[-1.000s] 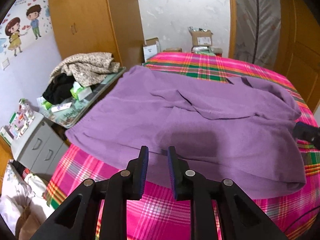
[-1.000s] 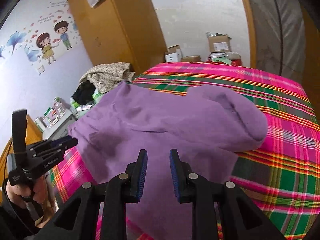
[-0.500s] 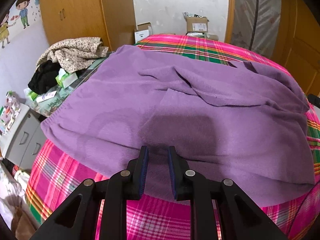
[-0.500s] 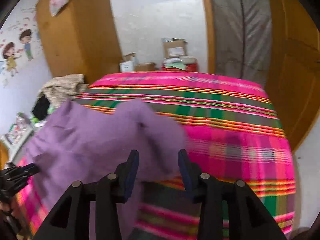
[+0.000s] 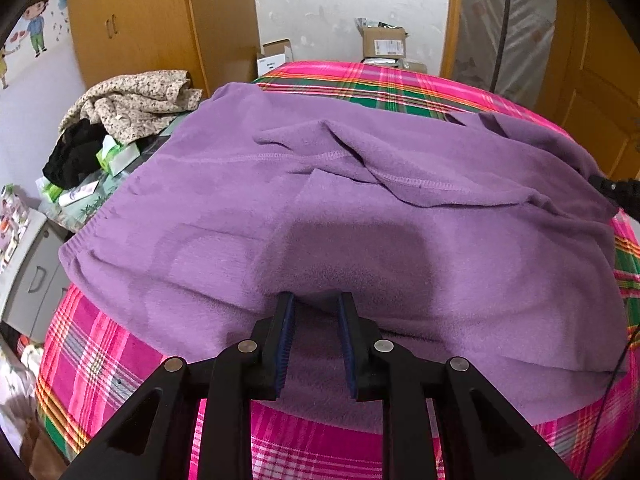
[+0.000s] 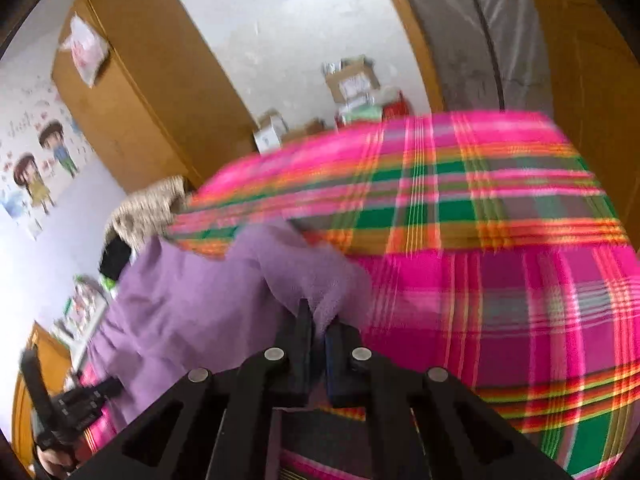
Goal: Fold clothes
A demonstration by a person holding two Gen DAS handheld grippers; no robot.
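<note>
A purple fleece garment (image 5: 328, 208) lies spread across a bed with a pink and green plaid cover (image 5: 384, 84). My left gripper (image 5: 314, 300) is open, its fingertips pushed under the near edge of the fabric. My right gripper (image 6: 320, 320) is shut on a bunched fold of the same purple garment (image 6: 192, 304) at its right end, with cloth standing up between the fingers. The right gripper's tip shows at the right edge of the left wrist view (image 5: 616, 190). The right wrist view is blurred.
A pile of beige and black clothes (image 5: 128, 108) lies on a side table left of the bed. Wooden wardrobes (image 5: 152, 20) stand behind it. Cardboard boxes (image 5: 380, 40) sit beyond the bed's far end. A wooden door (image 5: 600, 52) is at right.
My right gripper swung to the garment's right end, opened, then closed on a fold there. My left gripper moved forward until its tips went under the near edge.
</note>
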